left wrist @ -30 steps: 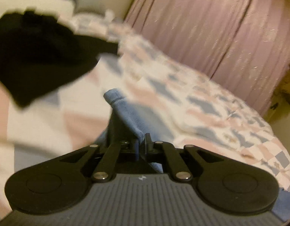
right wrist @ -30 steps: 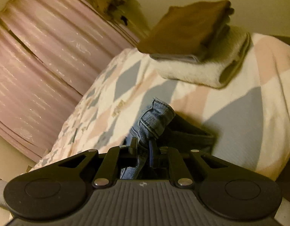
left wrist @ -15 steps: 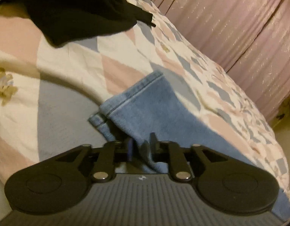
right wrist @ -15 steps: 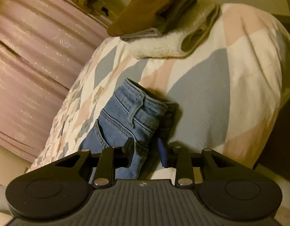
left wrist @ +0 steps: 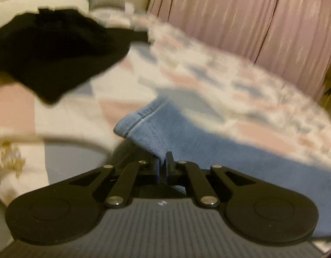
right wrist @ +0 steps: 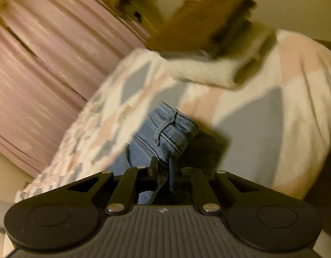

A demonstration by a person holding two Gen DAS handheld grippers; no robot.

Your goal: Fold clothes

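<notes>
Jeans (left wrist: 208, 150) in both pinching tools

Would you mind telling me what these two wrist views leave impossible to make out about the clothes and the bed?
- Left wrist view: motion blur smears the black garment; its type is unclear.
- Left wrist view: the blue denim jeans run behind the left claw and off the right edge.
- Right wrist view: blur hides how many pieces the folded brown-and-cream stack holds.
- Right wrist view: the right claw covers its grip on the waistband.
</notes>
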